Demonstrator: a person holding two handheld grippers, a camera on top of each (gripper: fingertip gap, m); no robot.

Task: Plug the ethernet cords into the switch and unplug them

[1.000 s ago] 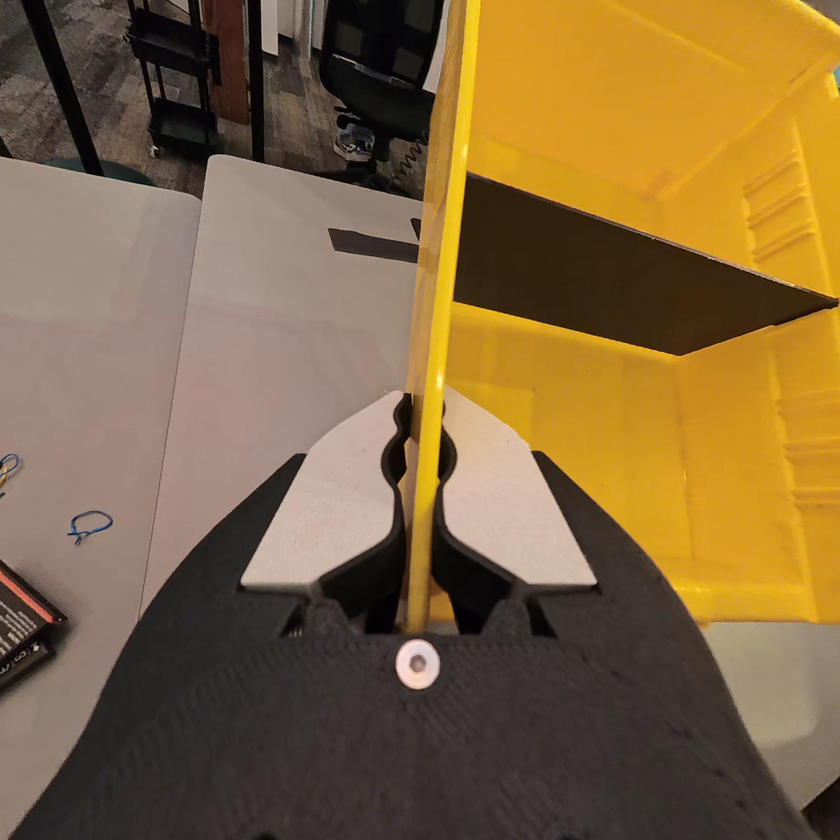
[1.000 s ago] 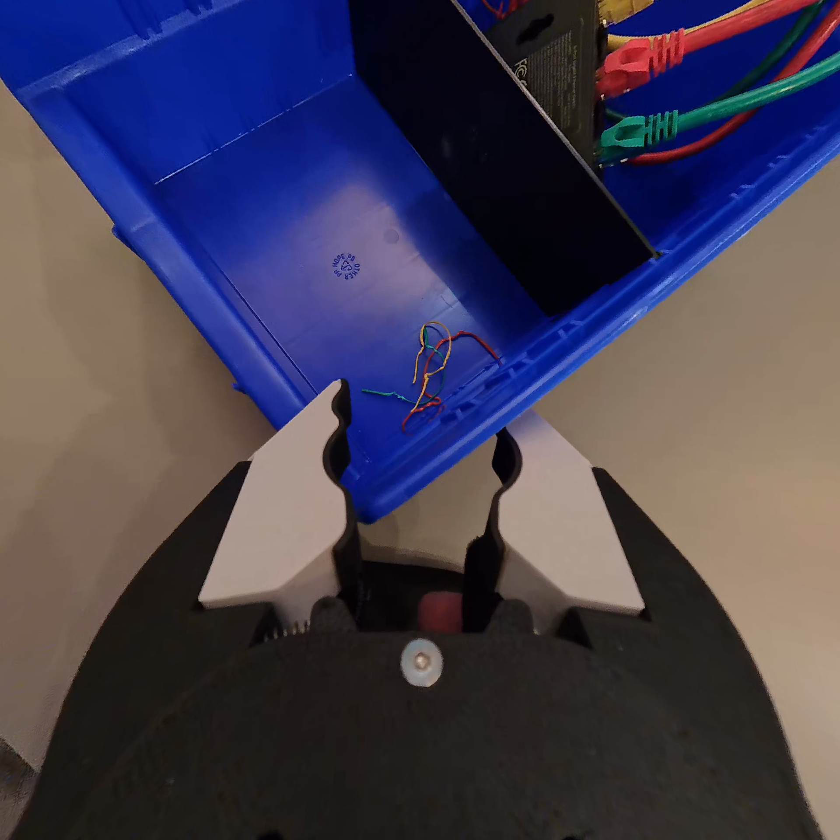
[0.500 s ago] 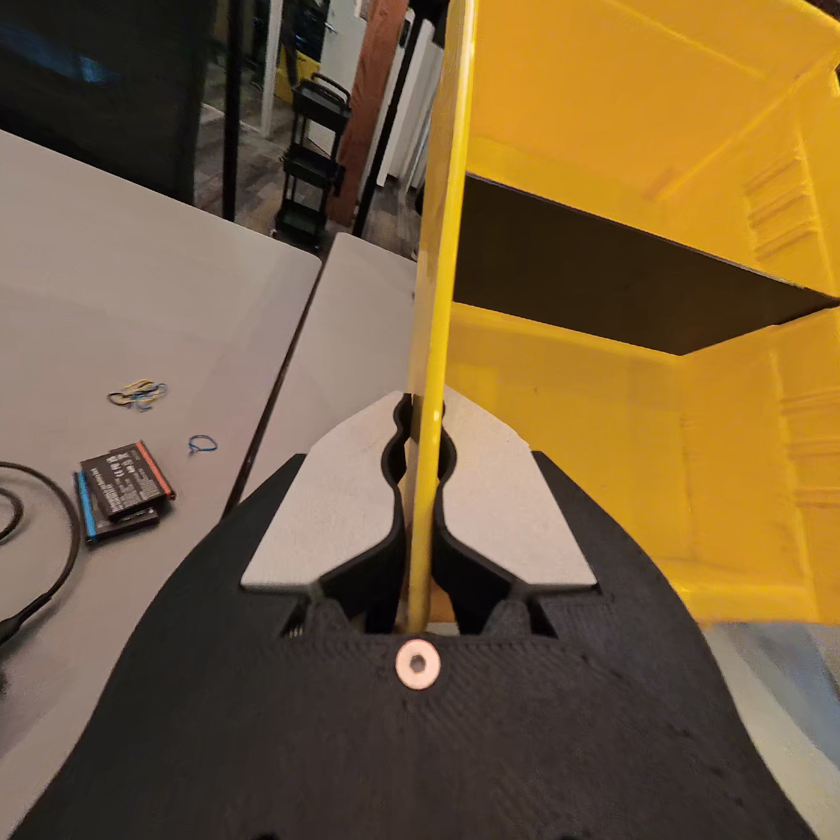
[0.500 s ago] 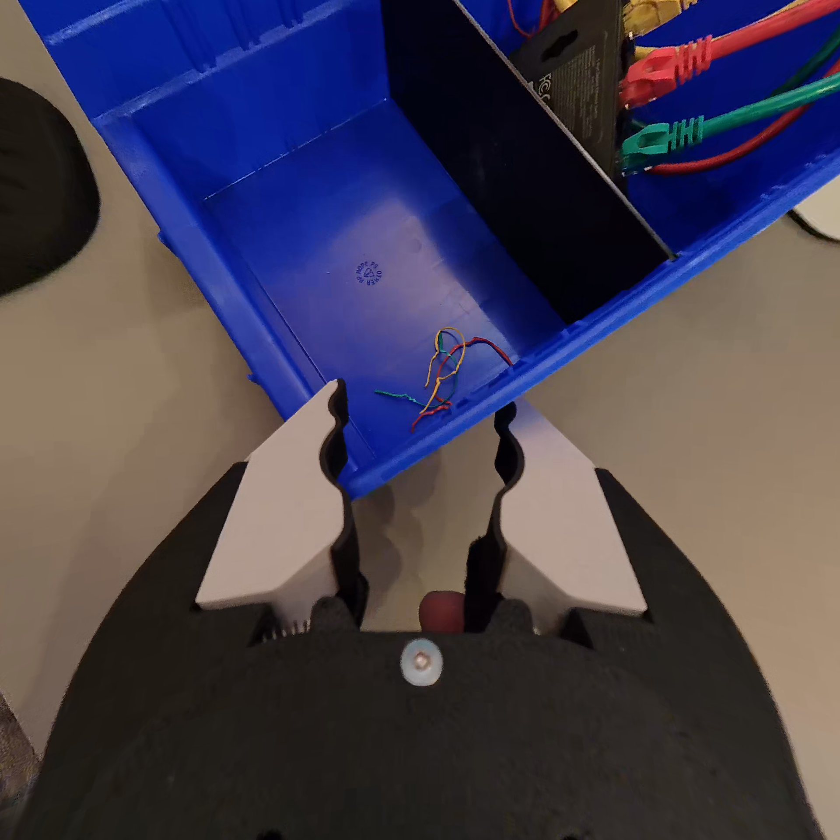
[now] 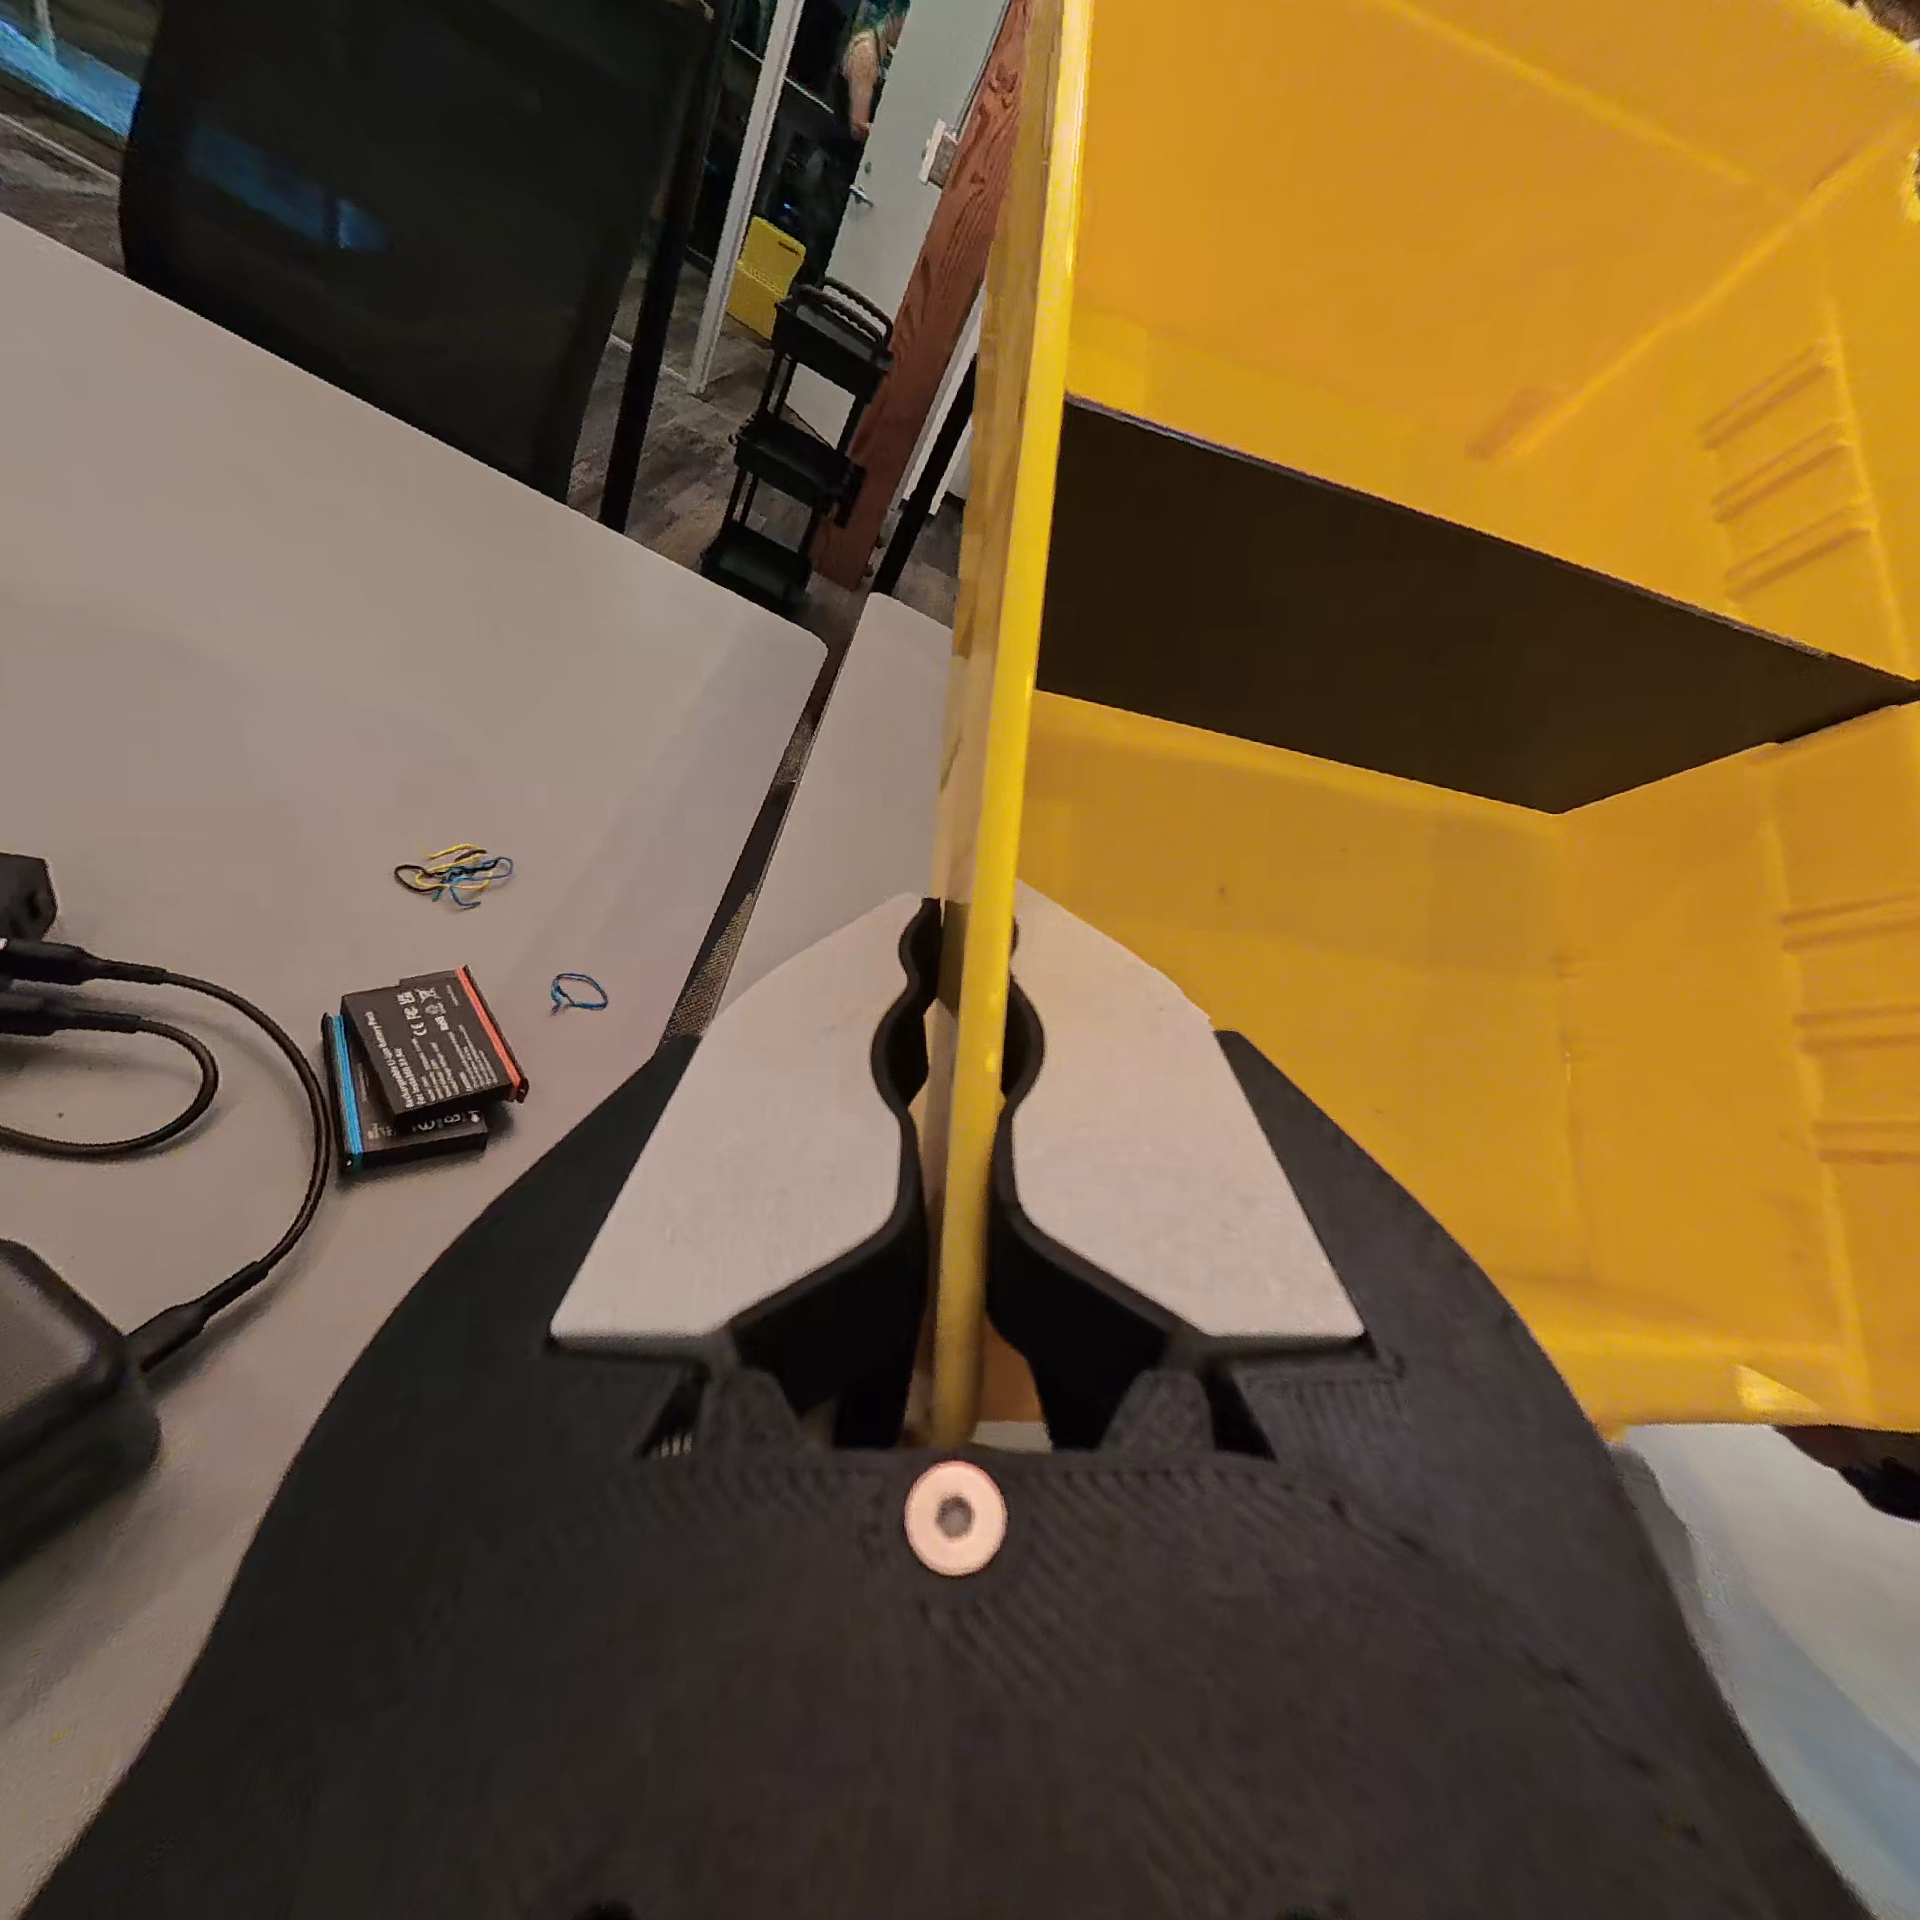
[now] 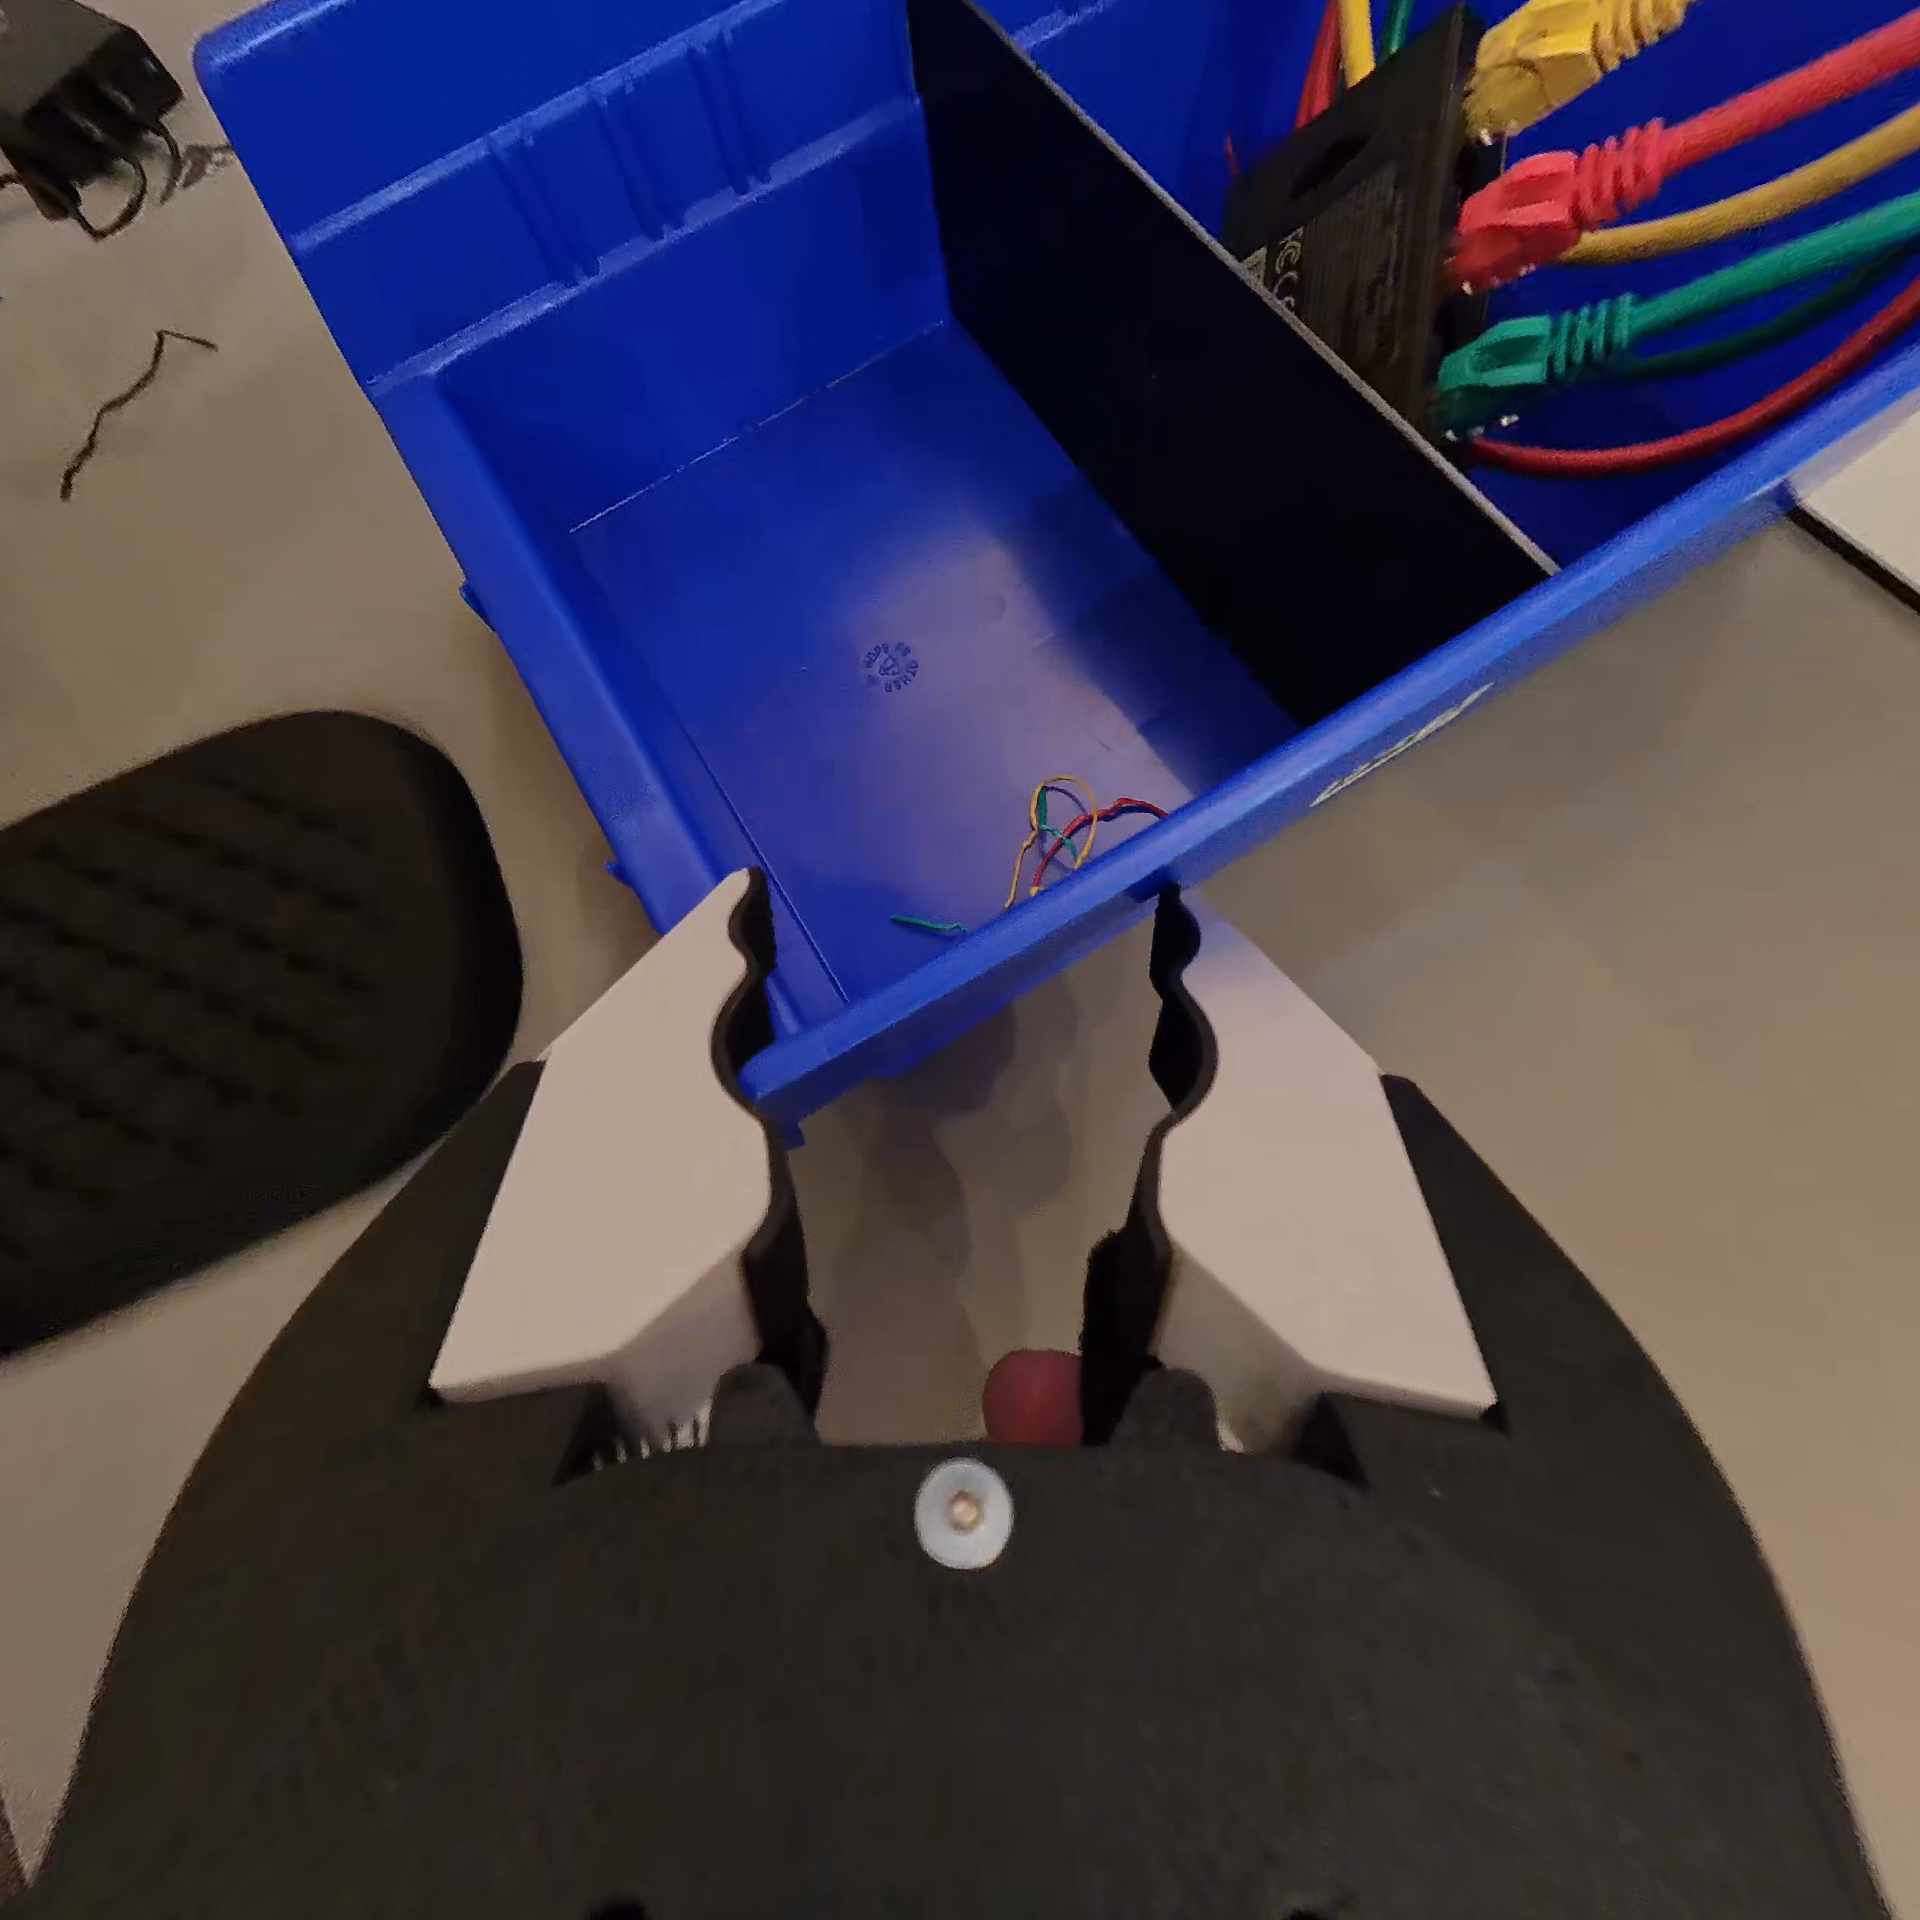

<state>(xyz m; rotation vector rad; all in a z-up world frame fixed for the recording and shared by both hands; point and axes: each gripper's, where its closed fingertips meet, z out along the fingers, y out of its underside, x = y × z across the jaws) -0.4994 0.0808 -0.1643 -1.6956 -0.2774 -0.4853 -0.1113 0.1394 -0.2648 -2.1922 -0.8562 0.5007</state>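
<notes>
Jaws of the left gripper (image 5: 971,935) are clamped on the thin side wall of a yellow bin (image 5: 1455,1039); those of the right gripper (image 6: 956,914) are held wide apart, empty, at a blue bin (image 6: 665,312) corner. Behind its black divider (image 6: 1195,364), the switch (image 6: 1361,239) is seen with yellow, red and green ethernet cords (image 6: 1558,197) plugged in. Loose wire ties (image 6: 1060,831) lie nearer, the bench (image 6: 1610,935) beneath.

Your grey table (image 5: 312,644) carries stacked battery packs (image 5: 426,1060); just beyond them, loose twist ties (image 5: 454,878); left, black cables (image 5: 239,1049).
</notes>
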